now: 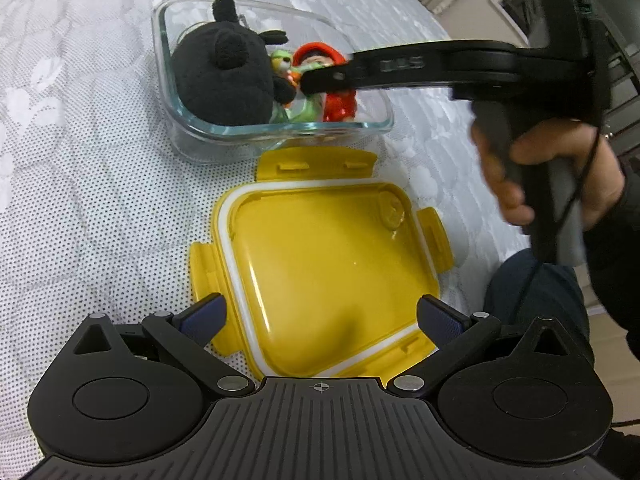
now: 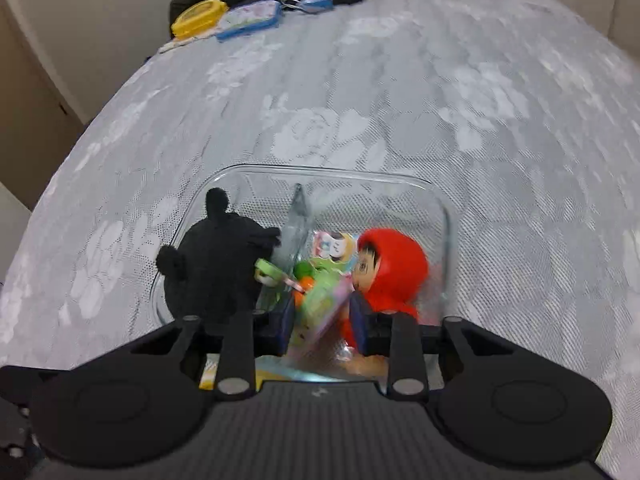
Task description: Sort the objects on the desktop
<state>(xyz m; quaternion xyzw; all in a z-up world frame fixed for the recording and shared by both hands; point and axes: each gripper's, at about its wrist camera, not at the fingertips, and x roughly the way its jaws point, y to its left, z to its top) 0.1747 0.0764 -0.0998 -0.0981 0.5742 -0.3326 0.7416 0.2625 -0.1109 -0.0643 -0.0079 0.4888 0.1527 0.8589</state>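
Right wrist view looks straight down the right gripper (image 2: 320,322), whose blue-padded fingers (image 2: 285,322) are narrowed around a green packaged toy (image 2: 320,300), a crinkly, glossy wrapper with pink and orange print that sits inside the glass container (image 2: 440,208); whether the pads actually press on the packet or have just let it go cannot be told through the blur. My reading is that the step in hand is setting this packet down among the toys, and doing it well means lowering it until it rests on the glass floor, parting the fingers only a little so they clear the red-hooded doll (image 2: 390,268) just beside them, then lifting straight up rather than dragging sideways, since the slick film could catch on a pad. To its other side a black plush toy (image 2: 216,264), soft, fuzzy and round-eared, fills that end of the clear, thick-walled, round-cornered dish. In the left wrist view the yellow snap-lock lid (image 1: 320,264), smooth plastic with a white seal and hinged tabs, lies inner side up just beside the container, and the left gripper (image 1: 320,320) hovers over its near edge, spread wide and holding nothing. A lacy white floral tablecloth (image 1: 80,160) covers everything beneath.
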